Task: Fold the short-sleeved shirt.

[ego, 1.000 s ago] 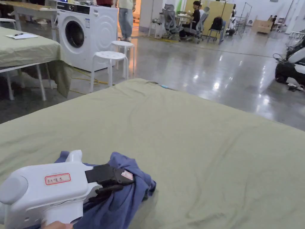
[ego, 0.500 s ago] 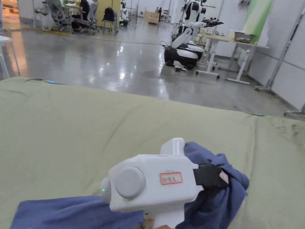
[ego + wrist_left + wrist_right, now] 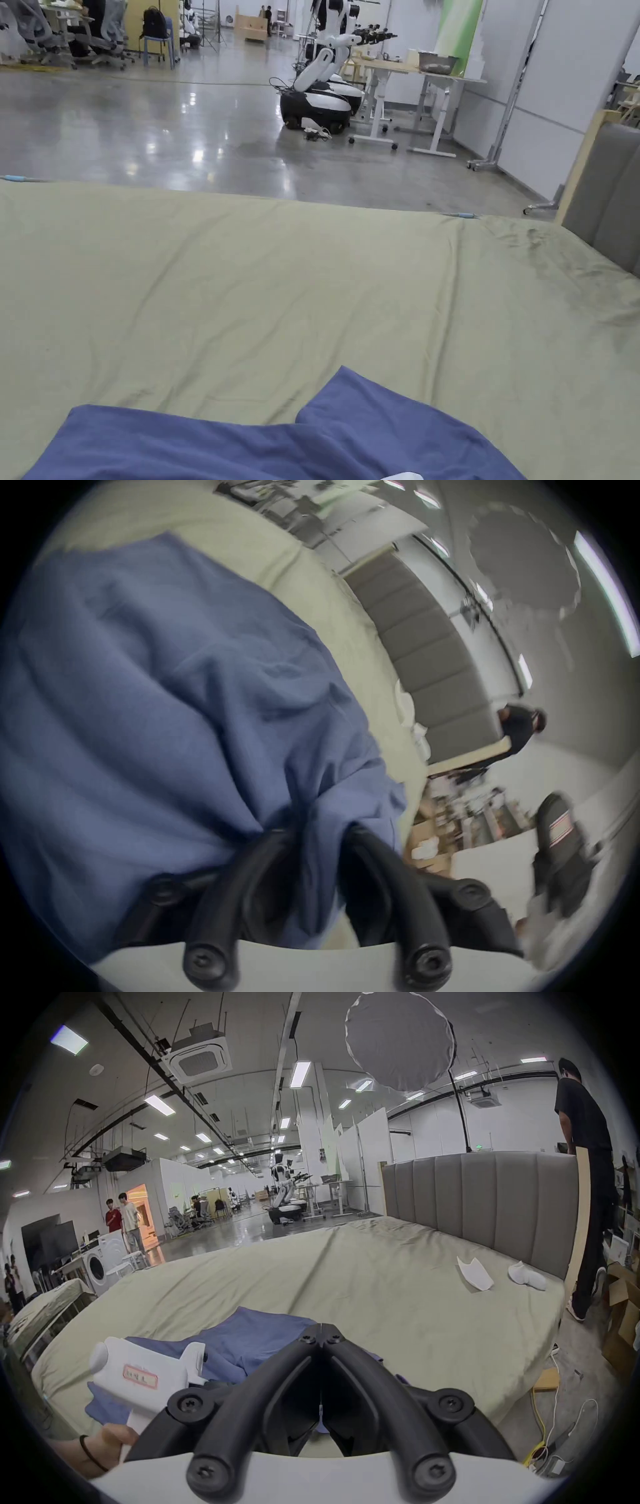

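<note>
I count one blue shirt — soft, creased cloth — lying spread at the near edge of the olive-green sheet, and my left gripper has its two black curved jaws pinched on a bunched fold of it. My right gripper hangs above the bed with both jaw tips pressed together on nothing. Two small white items lie near the grey padded headboard — well apart from the shirt.
</note>
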### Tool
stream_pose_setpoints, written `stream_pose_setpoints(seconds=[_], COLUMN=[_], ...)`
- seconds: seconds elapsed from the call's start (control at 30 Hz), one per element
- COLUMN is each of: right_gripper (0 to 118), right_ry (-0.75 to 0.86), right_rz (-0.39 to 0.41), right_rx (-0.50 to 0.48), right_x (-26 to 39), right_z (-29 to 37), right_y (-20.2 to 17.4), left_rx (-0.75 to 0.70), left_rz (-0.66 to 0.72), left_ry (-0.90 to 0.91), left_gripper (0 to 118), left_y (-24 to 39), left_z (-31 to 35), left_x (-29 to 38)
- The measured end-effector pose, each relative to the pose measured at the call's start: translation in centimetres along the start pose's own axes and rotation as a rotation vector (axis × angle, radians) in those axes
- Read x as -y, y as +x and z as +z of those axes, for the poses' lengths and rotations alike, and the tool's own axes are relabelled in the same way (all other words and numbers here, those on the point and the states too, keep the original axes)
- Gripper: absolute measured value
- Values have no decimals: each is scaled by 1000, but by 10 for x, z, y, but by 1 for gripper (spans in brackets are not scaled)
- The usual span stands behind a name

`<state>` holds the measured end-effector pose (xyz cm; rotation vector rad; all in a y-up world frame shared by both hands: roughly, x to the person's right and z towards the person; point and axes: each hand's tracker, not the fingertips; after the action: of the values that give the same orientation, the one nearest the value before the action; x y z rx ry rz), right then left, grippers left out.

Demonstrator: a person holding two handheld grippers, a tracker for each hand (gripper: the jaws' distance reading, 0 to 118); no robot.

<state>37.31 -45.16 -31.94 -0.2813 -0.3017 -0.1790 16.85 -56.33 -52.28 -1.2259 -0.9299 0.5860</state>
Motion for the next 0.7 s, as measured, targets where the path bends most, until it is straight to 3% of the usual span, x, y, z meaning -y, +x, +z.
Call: stream_pose_setpoints(seconds=[0.03,0.07,0.17,0.2,0.23,0.27,0.33,0.43,0.53,0.7], right_gripper=[2,2,2,2,2,2,2,2,2,2], right_ry=[-1,-2,5,5,7,9,0,-16,-40,-62], right_rz=[4,8,11,10,9,8,13,24,35,47], right_rx=[-12,-25,-76,-98,-115,-138,-179,-232,-262,-257], right_x=[0,-2,-3,-3,-3,-3,-2,2,4,2], right_z=[2,18,14,12,10,8,3,-6,-16,-30], right_y=[-1,-43,-53,-58,-62,-67,-78,-91,-101,-110], left_rx=[60,116,152,133,86,24,-142,-292,-458,-724], left_rz=[57,89,63,-7,-67,-152,-257,-233,-204,-214], left_ry=[-20,-32,-19,29,86,152,330,417,649,851], left_gripper=[65,82,85,81,51,0,0,0,0,0], left_y=[-1,0,8,12,14,16,14,-9,-37,-78], left_z=[7,17,64,88,108,136,189,255,300,340], left_x=[-2,-2,0,4,7,14,31,41,42,7])
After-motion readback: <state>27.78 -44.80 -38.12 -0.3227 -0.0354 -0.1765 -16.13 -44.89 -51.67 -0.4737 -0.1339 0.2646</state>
